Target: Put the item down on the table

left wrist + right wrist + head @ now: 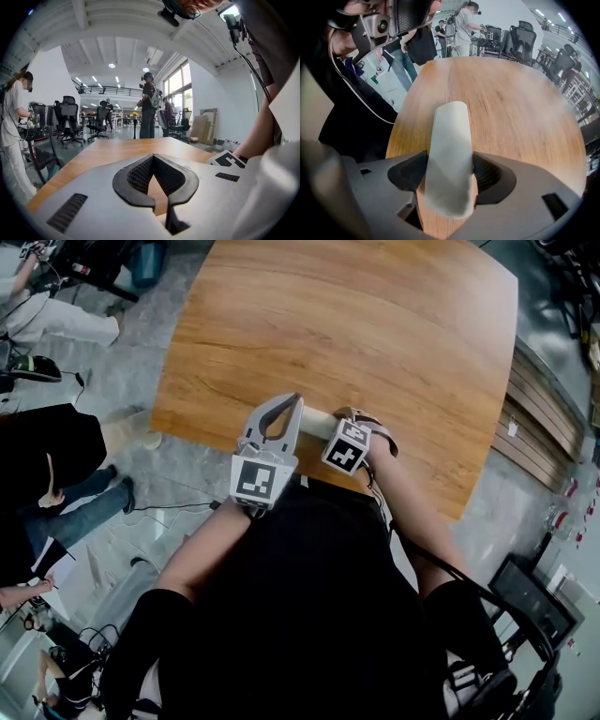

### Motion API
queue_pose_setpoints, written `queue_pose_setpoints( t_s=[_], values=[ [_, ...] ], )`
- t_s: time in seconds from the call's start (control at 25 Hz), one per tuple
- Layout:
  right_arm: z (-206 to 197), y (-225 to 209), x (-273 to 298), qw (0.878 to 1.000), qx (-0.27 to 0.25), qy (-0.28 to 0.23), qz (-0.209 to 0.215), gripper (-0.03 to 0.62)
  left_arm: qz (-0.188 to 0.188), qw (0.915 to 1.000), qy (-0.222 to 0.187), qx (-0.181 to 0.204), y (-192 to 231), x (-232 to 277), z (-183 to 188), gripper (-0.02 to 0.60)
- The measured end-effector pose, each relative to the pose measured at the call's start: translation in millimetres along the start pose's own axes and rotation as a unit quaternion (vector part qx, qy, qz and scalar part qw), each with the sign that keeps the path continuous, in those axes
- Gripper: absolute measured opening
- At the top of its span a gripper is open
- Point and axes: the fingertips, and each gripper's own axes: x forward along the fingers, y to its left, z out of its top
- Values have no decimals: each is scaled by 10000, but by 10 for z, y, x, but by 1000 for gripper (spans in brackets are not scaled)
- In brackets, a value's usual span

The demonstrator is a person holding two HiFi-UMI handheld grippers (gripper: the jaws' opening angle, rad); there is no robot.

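Note:
A white roll [447, 154] lies lengthwise on the wooden table [520, 108], close to its near edge. It runs between the jaws of my right gripper [450, 173], which stand open at its sides without squeezing it. In the head view the roll [317, 422] shows as a short pale bar between the two grippers, and the right gripper [339, 427] points left along it. My left gripper [281, 401] hovers just left of the roll over the table's near edge. Its jaws are shut with nothing between them, as the left gripper view [153, 157] shows.
The table [375, 324] stretches away bare beyond the grippers. Grey floor with cables and seated people [56, 465] lies to the left. Wooden panels [544, 418] lean at the right. Office chairs [65, 117] and standing people [149, 105] fill the room beyond.

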Motion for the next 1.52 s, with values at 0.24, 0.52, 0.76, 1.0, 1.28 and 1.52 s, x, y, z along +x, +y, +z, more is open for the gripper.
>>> queue_pose_setpoints(
  t_s=[0.24, 0.52, 0.76, 1.0, 1.28, 1.52],
  values=[
    [-10, 21, -24, 9994, -16, -295, -197, 268, -21, 10000, -26, -79, -2, 0, -59, 5],
    [83, -103, -585, 9921, 500, -895, -721, 268, -36, 10000, -82, -12, 46, 16, -4, 5],
    [53, -239, -1146, 9726, 993, -1565, -1403, 166, -85, 9999, -149, 16, -22, 89, 54, 5],
    [-57, -235, -1091, 9702, 1087, -1581, -1477, 144, -171, 9997, -158, 46, -102, 125, 86, 5],
    [133, -302, -1650, 9257, 1663, -2957, -1672, 123, -93, 9998, -197, 1, -80, 134, 97, 5],
    [155, -393, -2014, 8714, 2470, -3988, -1432, 113, -122, 9998, -163, 7, -132, 139, 92, 5]
  ],
)
